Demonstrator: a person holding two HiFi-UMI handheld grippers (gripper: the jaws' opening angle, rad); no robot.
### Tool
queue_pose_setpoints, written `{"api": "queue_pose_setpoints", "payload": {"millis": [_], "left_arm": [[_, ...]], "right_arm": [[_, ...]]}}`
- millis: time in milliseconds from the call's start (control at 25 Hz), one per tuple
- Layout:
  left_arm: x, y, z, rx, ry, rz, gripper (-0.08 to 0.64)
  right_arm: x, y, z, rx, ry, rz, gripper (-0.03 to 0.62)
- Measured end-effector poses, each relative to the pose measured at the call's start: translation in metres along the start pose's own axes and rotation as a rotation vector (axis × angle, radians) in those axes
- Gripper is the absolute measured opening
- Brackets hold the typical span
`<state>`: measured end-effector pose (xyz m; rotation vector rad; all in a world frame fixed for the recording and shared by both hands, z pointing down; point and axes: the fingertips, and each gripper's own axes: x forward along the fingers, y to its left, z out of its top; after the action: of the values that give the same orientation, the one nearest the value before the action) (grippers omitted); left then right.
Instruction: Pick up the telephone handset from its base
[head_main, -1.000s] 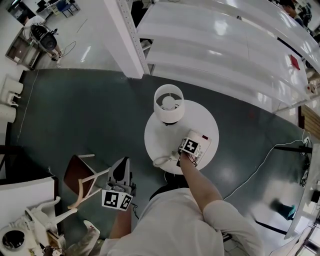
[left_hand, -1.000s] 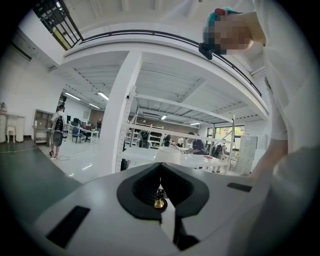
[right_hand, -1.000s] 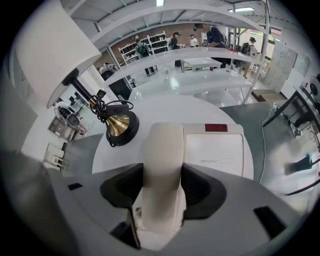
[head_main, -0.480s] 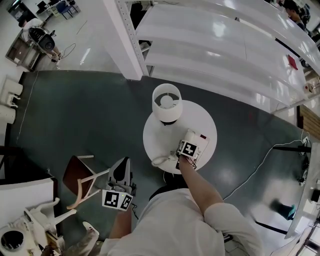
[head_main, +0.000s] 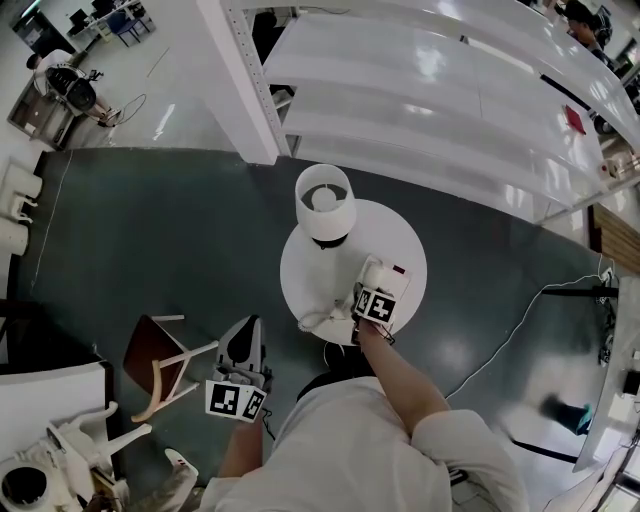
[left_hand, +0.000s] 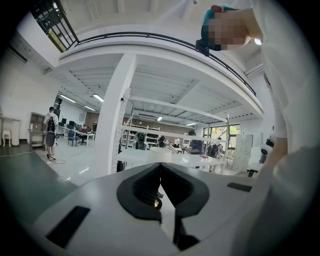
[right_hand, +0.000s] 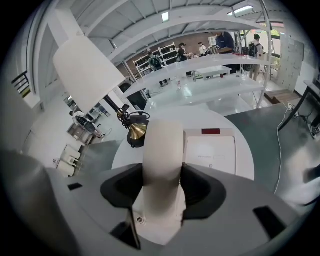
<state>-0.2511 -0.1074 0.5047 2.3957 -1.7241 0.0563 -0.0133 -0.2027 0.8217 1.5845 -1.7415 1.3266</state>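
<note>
In the right gripper view a cream telephone handset (right_hand: 163, 145) stands between the jaws of my right gripper (right_hand: 162, 182), which is shut on it. It is held a little above the white telephone base (right_hand: 210, 151). In the head view the right gripper (head_main: 369, 291) hovers over the base (head_main: 390, 278) on a round white table (head_main: 315, 270). The coiled cord (head_main: 318, 322) hangs at the table's near edge. My left gripper (head_main: 249, 323) is low at the left, away from the table. Its jaws (left_hand: 161, 172) are shut with nothing between them.
A table lamp with a white shade (head_main: 323, 199) stands at the back of the table, its brass foot (right_hand: 135, 131) just left of the handset. A wooden chair (head_main: 160, 360) is at the left. White shelving (head_main: 450, 90) runs behind the table.
My right gripper has risen a little with the handset and tipped further downward. The left gripper has kept still.
</note>
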Motion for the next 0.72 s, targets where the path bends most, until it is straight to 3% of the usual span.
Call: {"api": "queue_pose_setpoints", "payload": {"millis": [720], "left_arm": [[0.0, -0.019, 0.001, -0.01, -0.035, -0.051, 0.02]], "right_arm": [[-0.074, 0.025, 0.028, 0.111, -0.162, 0.316, 0.235]]}}
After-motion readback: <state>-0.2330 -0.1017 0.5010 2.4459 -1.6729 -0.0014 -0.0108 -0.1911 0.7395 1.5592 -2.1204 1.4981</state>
